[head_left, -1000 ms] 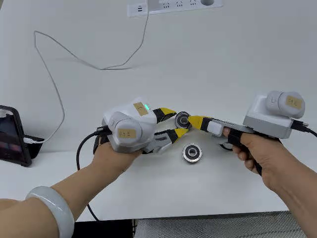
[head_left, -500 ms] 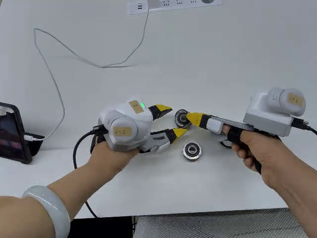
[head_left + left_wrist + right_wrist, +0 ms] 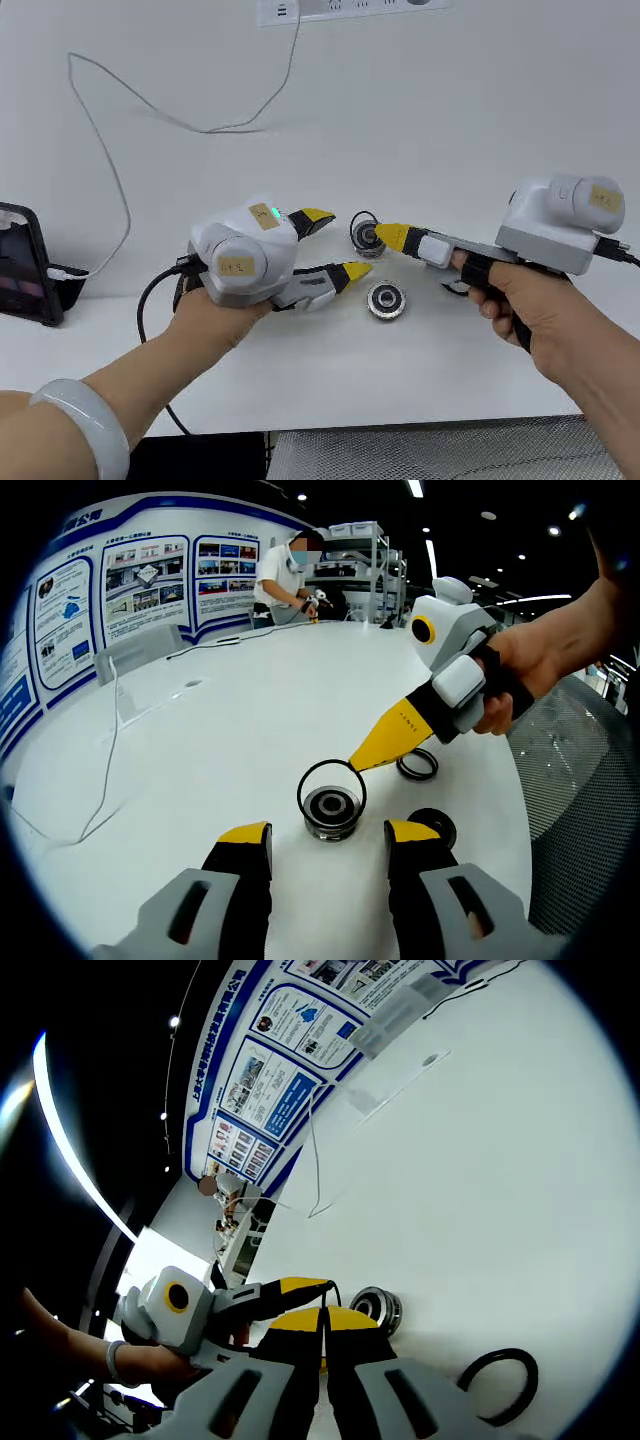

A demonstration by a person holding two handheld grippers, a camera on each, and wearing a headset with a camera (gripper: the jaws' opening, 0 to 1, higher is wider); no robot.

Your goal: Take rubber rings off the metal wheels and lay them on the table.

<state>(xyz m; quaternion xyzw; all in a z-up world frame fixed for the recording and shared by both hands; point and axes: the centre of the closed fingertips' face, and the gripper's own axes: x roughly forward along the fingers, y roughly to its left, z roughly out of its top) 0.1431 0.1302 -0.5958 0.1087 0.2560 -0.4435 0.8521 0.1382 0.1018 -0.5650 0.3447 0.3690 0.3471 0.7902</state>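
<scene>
our left gripper (image 3: 336, 243) holds its jaws open around the wheel (image 3: 332, 810) without touching it. the right gripper (image 3: 385, 234) has its jaws closed on a thin ring (image 3: 331, 791), lifted nearly clear of that wheel. next, we judge, it should carry the ring aside and lay it on the table (image 3: 450, 130) near the other ring (image 3: 417, 765). a second wheel (image 3: 386, 300) lies close by. the grippers' tan labels and the far wall posters are too small to read.

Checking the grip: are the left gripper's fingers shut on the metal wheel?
No, the left gripper has its fingers apart, clear of the metal wheel.
</scene>
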